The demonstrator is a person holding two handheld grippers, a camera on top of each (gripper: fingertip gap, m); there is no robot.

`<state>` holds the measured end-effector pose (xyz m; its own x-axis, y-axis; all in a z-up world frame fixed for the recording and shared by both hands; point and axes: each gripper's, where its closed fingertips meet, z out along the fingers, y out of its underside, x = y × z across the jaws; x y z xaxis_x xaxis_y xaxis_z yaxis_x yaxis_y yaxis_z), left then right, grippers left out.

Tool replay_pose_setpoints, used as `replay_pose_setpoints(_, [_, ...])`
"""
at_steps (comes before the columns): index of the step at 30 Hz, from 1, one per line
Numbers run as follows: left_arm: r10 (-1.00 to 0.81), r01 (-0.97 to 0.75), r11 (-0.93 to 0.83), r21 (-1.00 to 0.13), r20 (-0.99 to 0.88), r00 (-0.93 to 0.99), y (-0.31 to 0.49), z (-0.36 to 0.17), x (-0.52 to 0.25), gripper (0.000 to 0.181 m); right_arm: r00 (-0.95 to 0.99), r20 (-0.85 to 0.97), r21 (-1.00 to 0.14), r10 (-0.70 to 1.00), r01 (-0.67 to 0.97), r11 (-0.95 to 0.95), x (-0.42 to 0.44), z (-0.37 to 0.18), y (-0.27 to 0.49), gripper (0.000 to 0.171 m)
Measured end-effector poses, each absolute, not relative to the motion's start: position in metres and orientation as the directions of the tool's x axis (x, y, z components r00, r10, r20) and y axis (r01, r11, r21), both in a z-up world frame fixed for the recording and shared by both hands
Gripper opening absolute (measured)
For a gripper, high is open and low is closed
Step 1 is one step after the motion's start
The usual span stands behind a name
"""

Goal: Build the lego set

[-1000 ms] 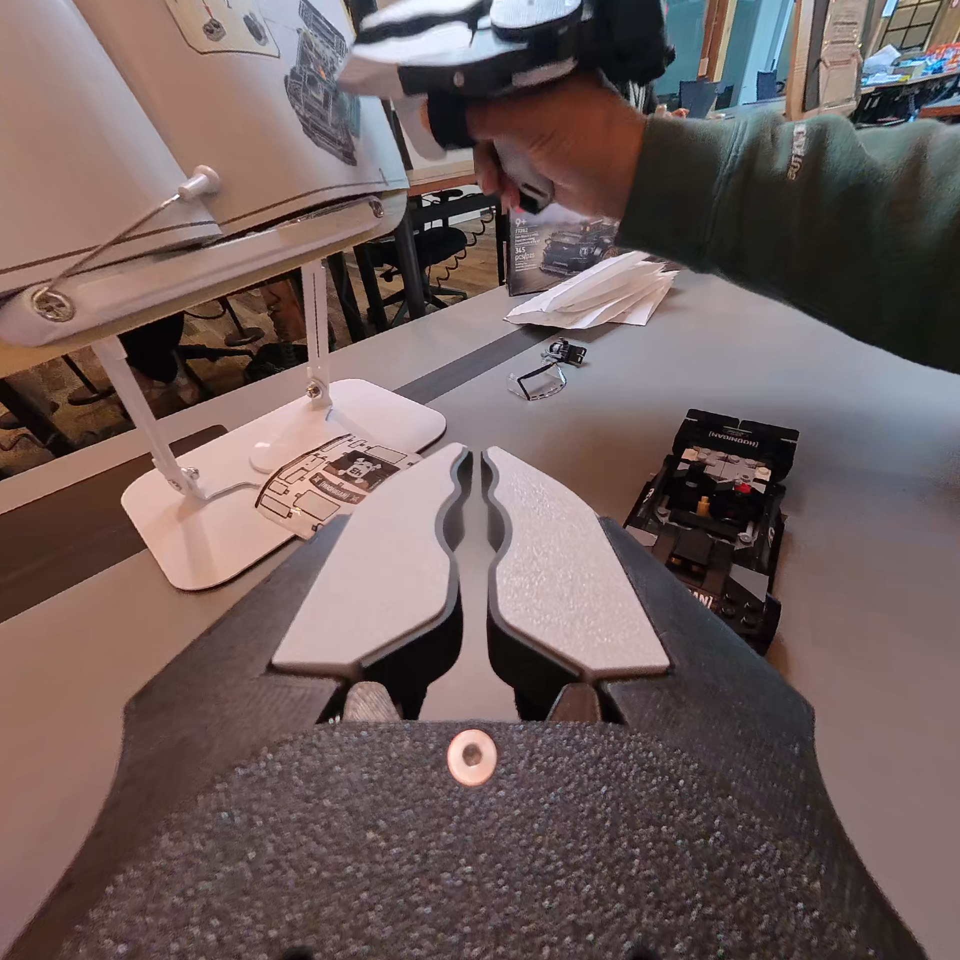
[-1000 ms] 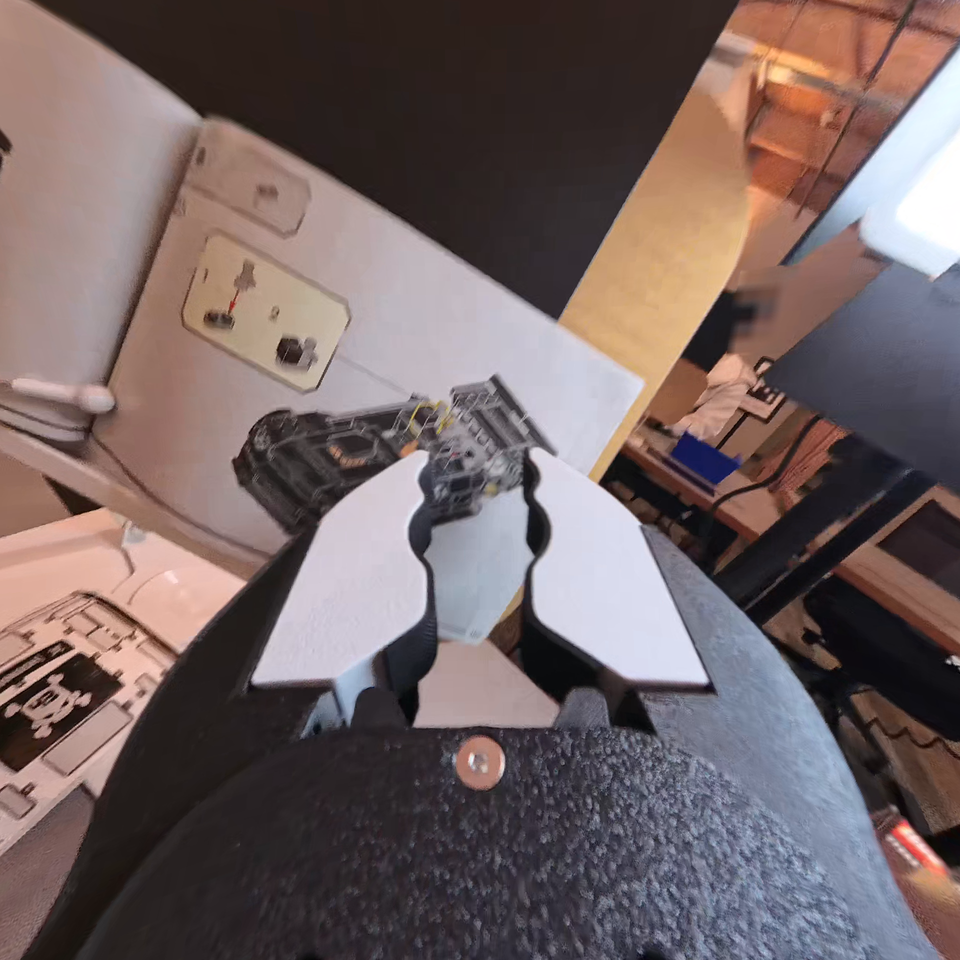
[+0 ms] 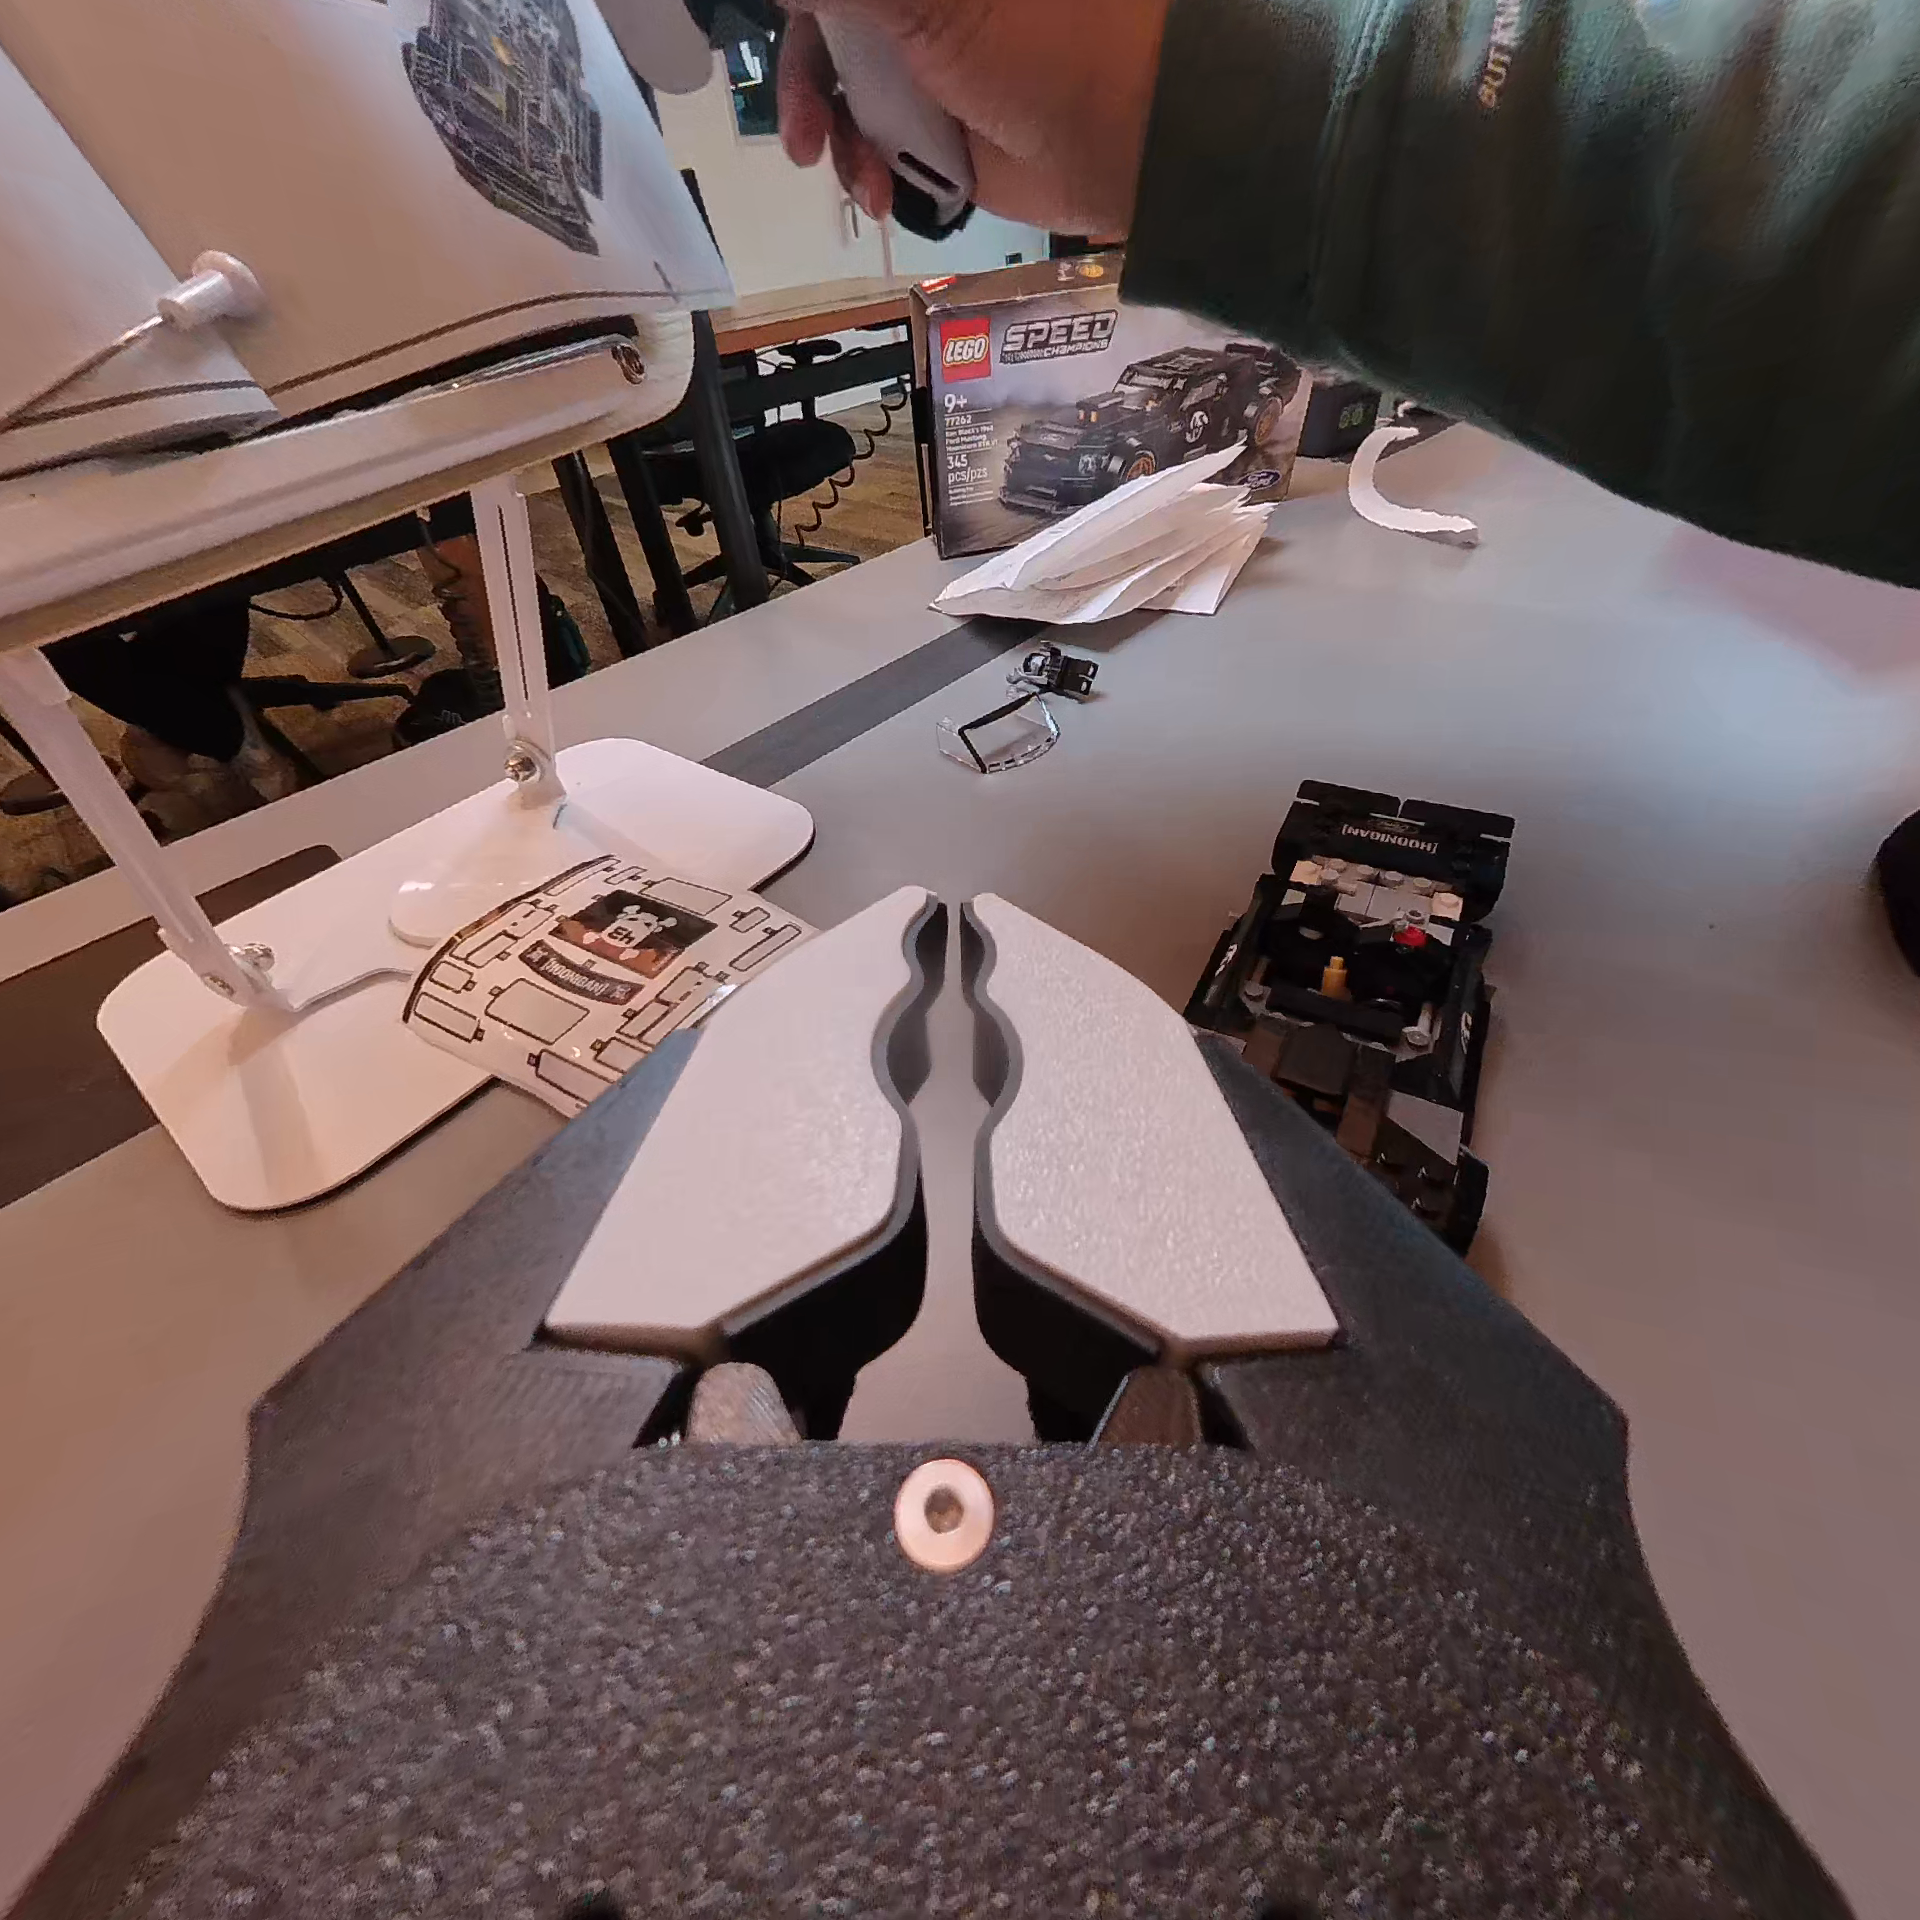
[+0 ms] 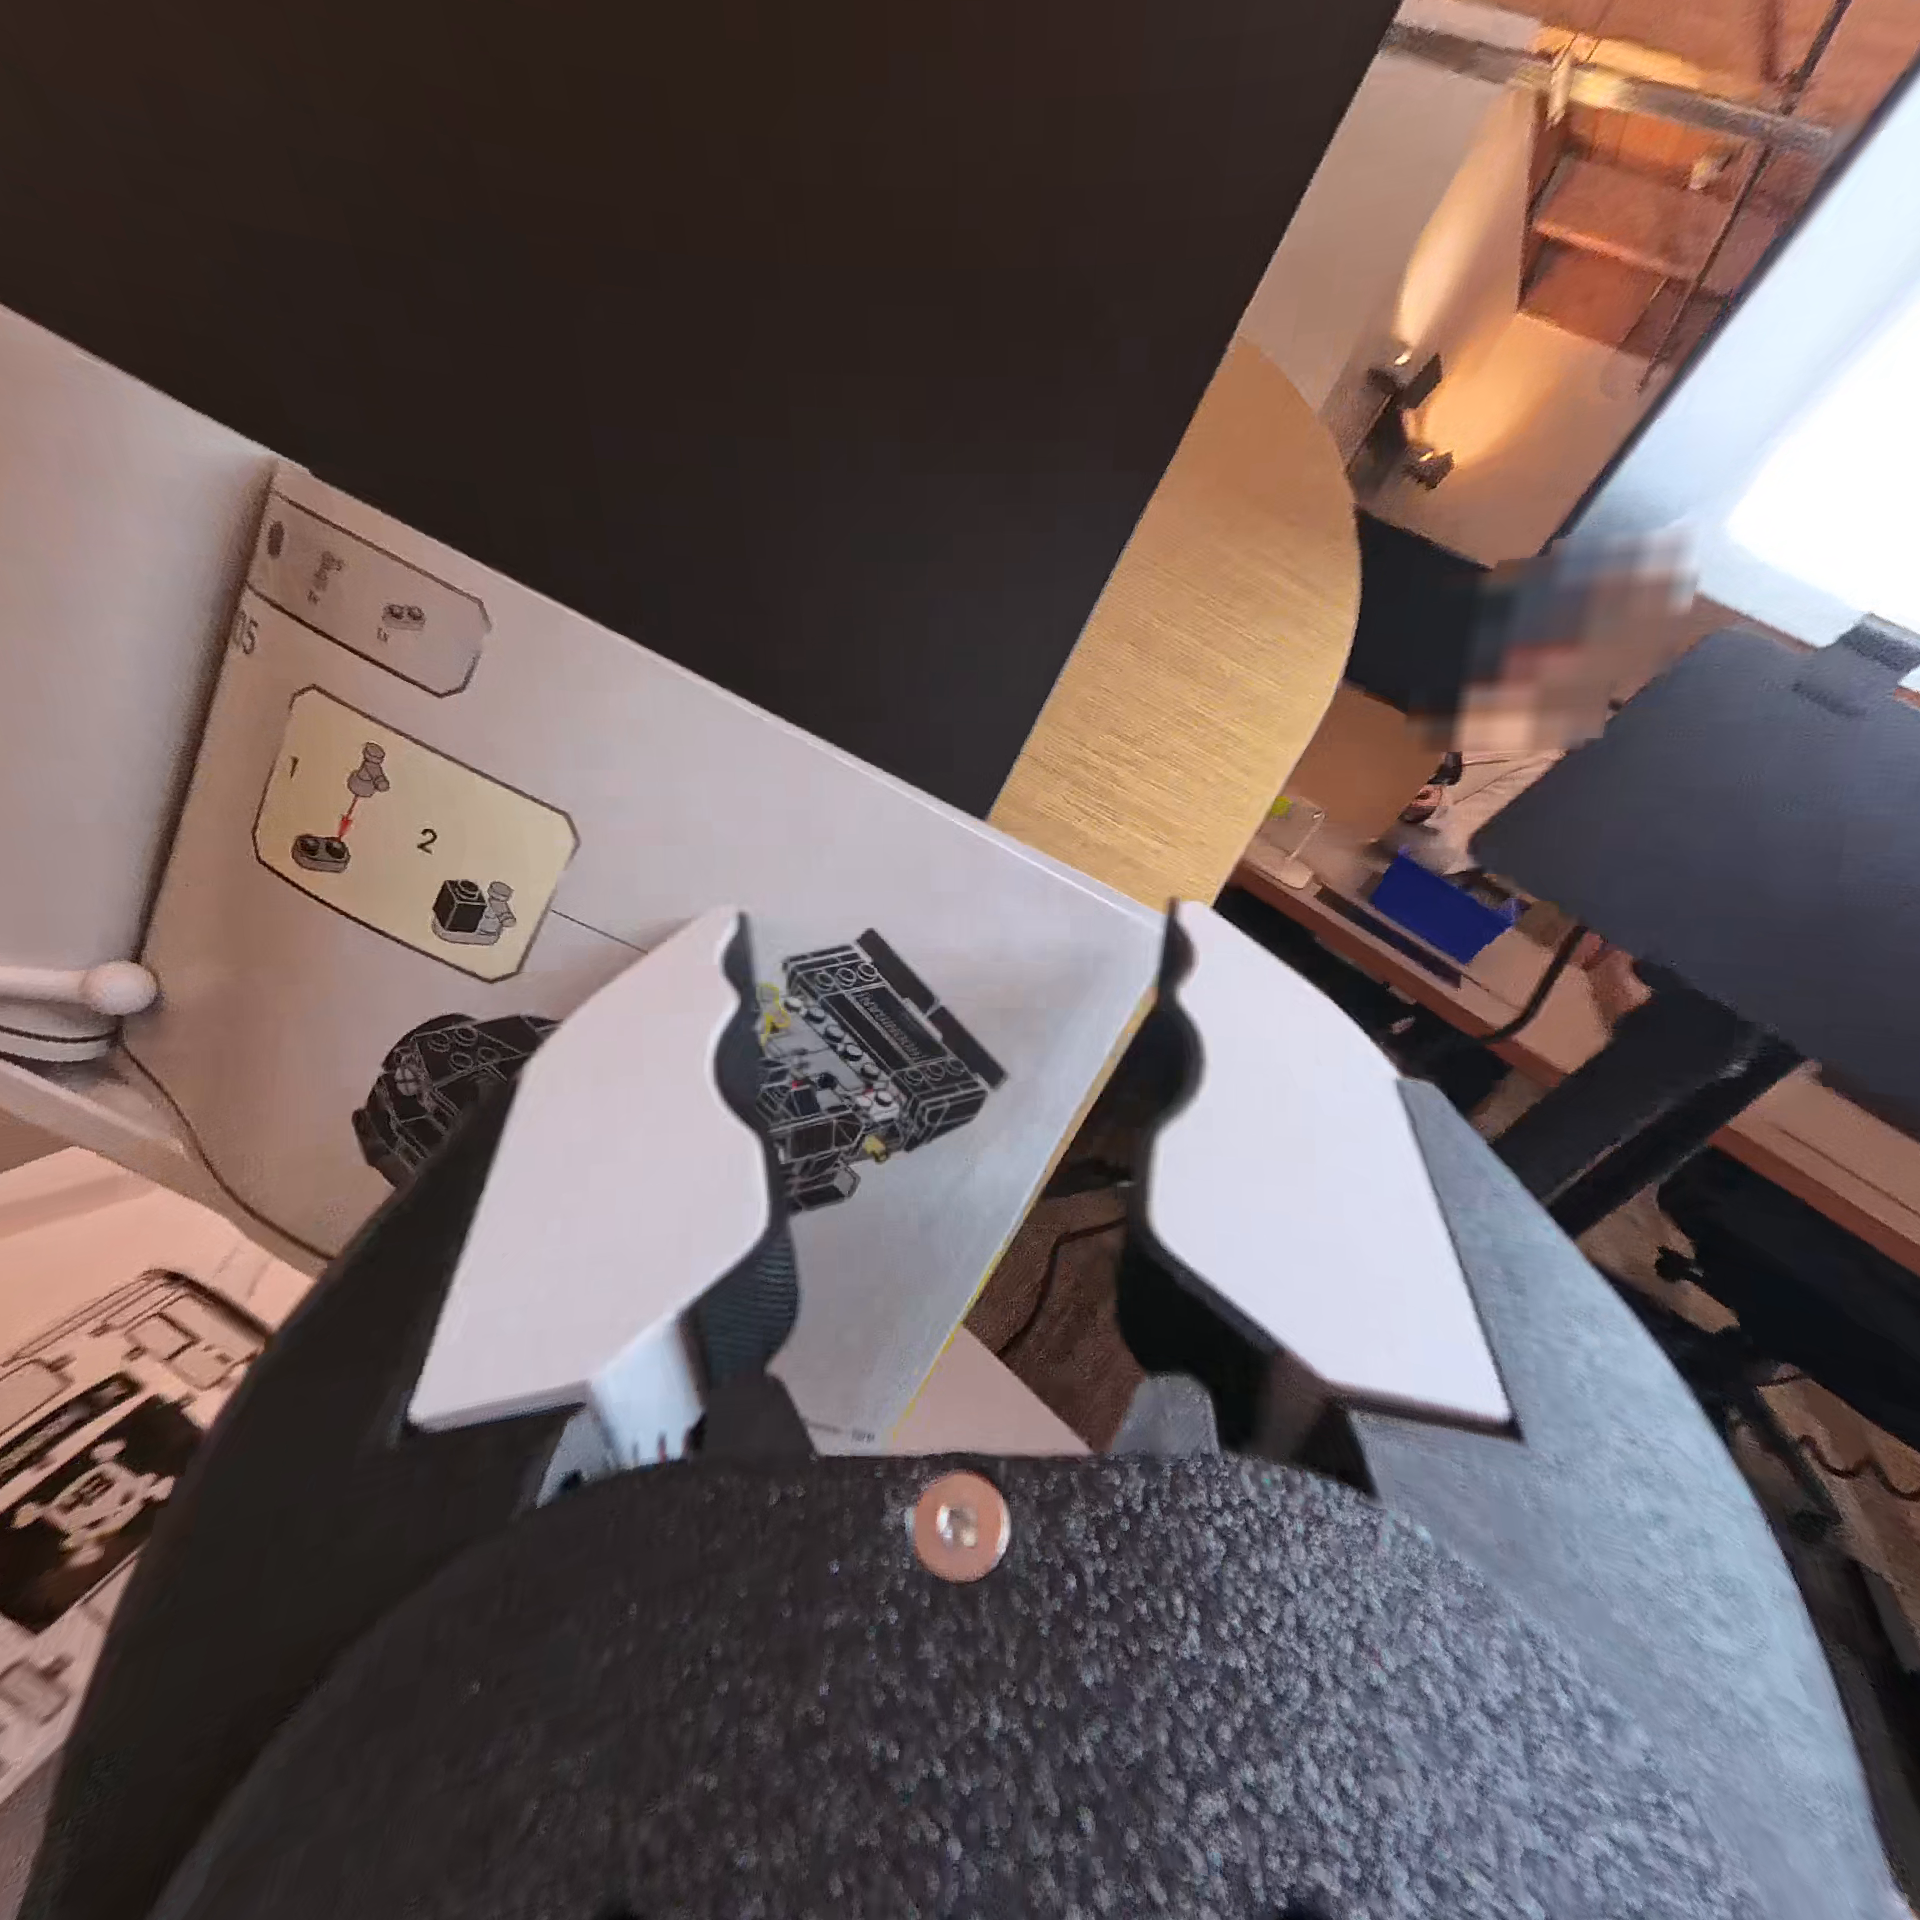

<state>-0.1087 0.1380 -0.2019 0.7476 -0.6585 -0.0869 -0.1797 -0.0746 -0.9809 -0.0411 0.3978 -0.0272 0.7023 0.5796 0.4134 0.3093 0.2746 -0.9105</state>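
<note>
Instruction booklet (image 4: 790, 935) approached on its white stand (image 3: 457, 935) — black brick car (image 3: 1361, 987) left on the grey tabletop (image 3: 1558, 727).

The left hand-held gripper (image 3: 954, 914) is held low with its pebbled white fingers (image 3: 790, 1132) nearly pressed together, nothing between them. The right hand-held gripper (image 4: 956, 925) is spread wide, the glossy page's outer edge framed between its fingers — contact, if any, is not discernible. The partly built, studded car is seen just right of the left hand-held gripper; a curling sticker sheet (image 3: 582, 977) is draped over the stand's flat base.
</note>
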Motion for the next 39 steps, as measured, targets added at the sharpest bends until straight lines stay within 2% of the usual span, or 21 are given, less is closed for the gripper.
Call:
replay_pose_setpoints(2, [-0.663, -0.185, -0.075, -0.98, -0.089, 0.743, 0.138, -0.203, -0.107, 0.003, 0.679, 0.39, -0.919, 0.622, 0.331, 0.214, -0.048, -0.037, 0.403, 0.084])
replay_pose_setpoints(5, [-0.667, -0.196, -0.069, -0.978, -0.101, 0.738, 0.136, -0.203, -0.106, 0.003, 0.682, 0.408, -0.911, 0.607, 0.35, 0.219, -0.052, -0.042, 0.408, 0.084])
replay_pose_setpoints(9, [-0.669, -0.192, -0.067, -0.979, -0.099, 0.737, 0.135, -0.201, -0.107, 0.003, 0.703, 0.392, -0.919, 0.593, 0.333, 0.212, -0.048, -0.042, 0.409, 0.06])
replay_pose_setpoints(12, [-0.671, -0.191, -0.069, -0.979, -0.096, 0.735, 0.135, -0.202, -0.106, 0.003, 0.706, 0.395, -0.918, 0.588, 0.337, 0.211, -0.047, -0.044, 0.409, 0.056])
replay_pose_setpoints(16, [-0.673, -0.194, -0.067, -0.979, -0.099, 0.733, 0.135, -0.202, -0.106, 0.003, 0.723, 0.416, -0.909, 0.551, 0.345, 0.233, -0.042, -0.042, 0.406, 0.04])
replay_pose_setpoints(29, [-0.674, -0.213, -0.081, -0.974, -0.104, 0.731, 0.135, -0.21, -0.102, 0.003, 0.745, 0.5, -0.852, 0.441, 0.331, 0.405, -0.019, -0.038, 0.368, 0.03])
replay_pose_setpoints(33, [-0.671, -0.222, -0.089, -0.971, -0.107, 0.734, 0.135, -0.214, -0.101, 0.003, 0.731, 0.502, -0.846, 0.461, 0.306, 0.436, -0.018, -0.04, 0.354, 0.009])
replay_pose_setpoints(39, [-0.658, -0.241, -0.07, -0.968, -0.137, 0.741, 0.138, -0.205, -0.098, 0.007, 0.7, 0.513, -0.831, 0.498, 0.257, 0.494, -0.017, -0.037, 0.327, 0.009])
